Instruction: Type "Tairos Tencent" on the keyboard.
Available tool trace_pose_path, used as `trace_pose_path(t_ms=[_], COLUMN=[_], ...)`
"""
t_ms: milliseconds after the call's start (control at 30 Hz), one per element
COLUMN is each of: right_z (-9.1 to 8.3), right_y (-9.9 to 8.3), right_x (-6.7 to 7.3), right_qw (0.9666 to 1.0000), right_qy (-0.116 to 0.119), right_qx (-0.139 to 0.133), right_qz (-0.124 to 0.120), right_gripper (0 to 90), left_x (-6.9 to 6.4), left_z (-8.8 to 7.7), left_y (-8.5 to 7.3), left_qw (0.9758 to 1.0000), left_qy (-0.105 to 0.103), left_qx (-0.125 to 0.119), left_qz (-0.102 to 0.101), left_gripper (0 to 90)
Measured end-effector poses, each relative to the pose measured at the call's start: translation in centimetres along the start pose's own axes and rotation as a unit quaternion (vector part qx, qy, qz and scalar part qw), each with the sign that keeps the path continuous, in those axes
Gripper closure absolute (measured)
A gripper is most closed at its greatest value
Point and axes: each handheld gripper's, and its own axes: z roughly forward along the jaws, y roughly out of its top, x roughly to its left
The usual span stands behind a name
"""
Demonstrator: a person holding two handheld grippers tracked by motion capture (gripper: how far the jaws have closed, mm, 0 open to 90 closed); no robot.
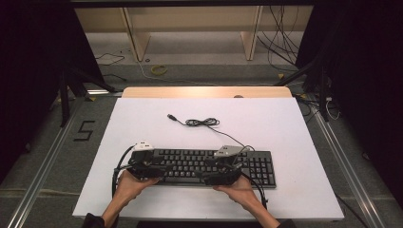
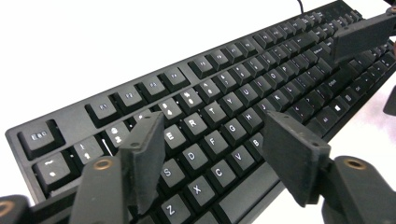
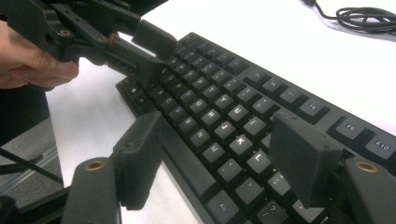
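A black keyboard (image 1: pixel 199 164) lies near the front of the white board, and its cable (image 1: pixel 202 122) coils behind it and ends in a loose plug (image 1: pixel 171 116). My left gripper (image 1: pixel 149 166) hovers over the keyboard's left end. In the left gripper view its jaws (image 2: pixel 212 135) stand apart above the letter keys (image 2: pixel 201 126) with nothing pressed between them. My right gripper (image 1: pixel 228 168) sits over the middle right keys. Its jaws (image 3: pixel 217 140) are apart, one off the keyboard's front edge and one over the keys (image 3: pixel 219 107). The left gripper (image 3: pixel 149 49) is visible farther along the keyboard.
The white board (image 1: pixel 285 133) rests on a wooden table whose back edge (image 1: pixel 204 91) shows. Black stands (image 1: pixel 64 95) flank the table, metal rails (image 1: pixel 43 166) run along both sides, and loose cables (image 1: pixel 280 42) lie on the floor behind.
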Motion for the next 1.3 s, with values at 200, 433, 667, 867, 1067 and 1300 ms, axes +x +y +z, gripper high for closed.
trace_pose_path(t_ms=[200,433,667,867,1067,1300], right_z=[-0.1,-0.2,-0.2,-0.3,-0.3,-0.2], right_y=[-0.1,-0.1,-0.1,-0.2,-0.2,-0.2], right_x=[0.0,0.1,0.2,0.3,0.3,0.4], right_qw=[1.0,1.0,1.0,1.0,1.0,1.0], right_qy=[0.001,0.002,0.003,0.003,0.004,0.005], right_qx=[-0.002,-0.002,-0.003,-0.003,-0.004,-0.004], right_qz=[-0.002,-0.001,-0.001,-0.002,-0.003,-0.005], right_gripper=[35.5,35.6,35.6,35.5,35.5,34.8], left_x=[0.3,0.7,0.9,1.3,1.6,1.7], left_z=[0.0,-0.1,0.1,0.3,0.6,1.0], left_y=[0.4,0.7,0.8,0.8,0.7,0.7], left_qw=[0.9999,0.9999,0.9999,0.9999,0.9998,0.9995], left_qy=[0.008,0.012,0.014,0.013,0.014,0.022], left_qx=[-0.006,-0.01,-0.004,0.001,0.011,0.021], left_qz=[-0.001,-0.002,-0.004,-0.007,-0.006,0.001], left_gripper=[33.7,33.4,42.5,53.9,65.0,77.1])
